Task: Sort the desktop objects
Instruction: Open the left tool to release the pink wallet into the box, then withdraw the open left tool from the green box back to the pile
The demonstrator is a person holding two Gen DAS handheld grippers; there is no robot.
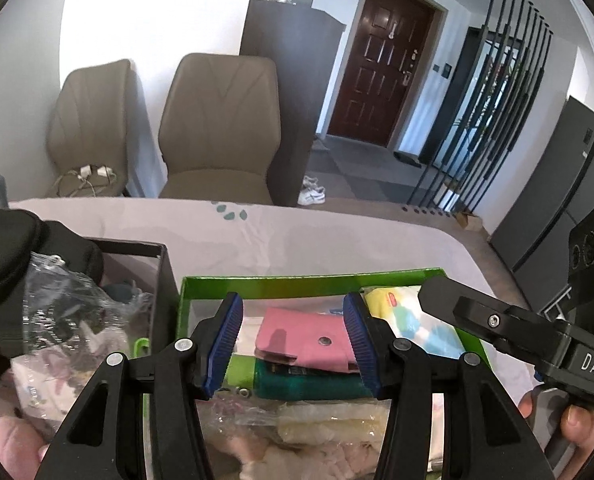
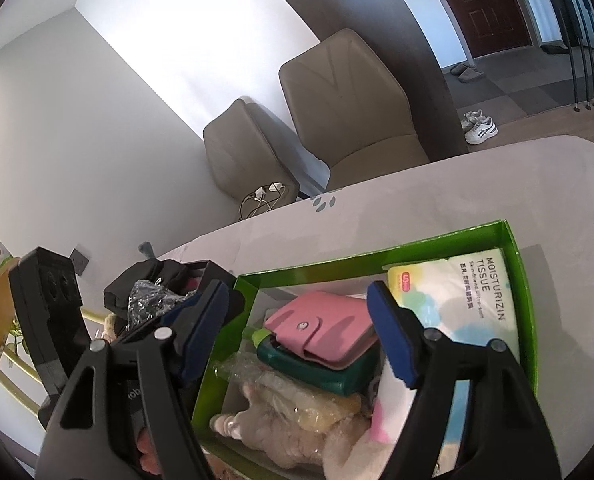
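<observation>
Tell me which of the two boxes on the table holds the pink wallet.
The green box, not the black box beside it. The pink wallet lies inside it on a teal item, next to the tissue pack.

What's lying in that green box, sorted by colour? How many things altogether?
In the green box:
Pink: 1, pink wallet
Teal: 1, teal item under the wallet
White and pastel: 1, tissue pack
Cream: 1, plastic-wrapped plush toy
Total: 4 clearly seen; others are hidden.
</observation>
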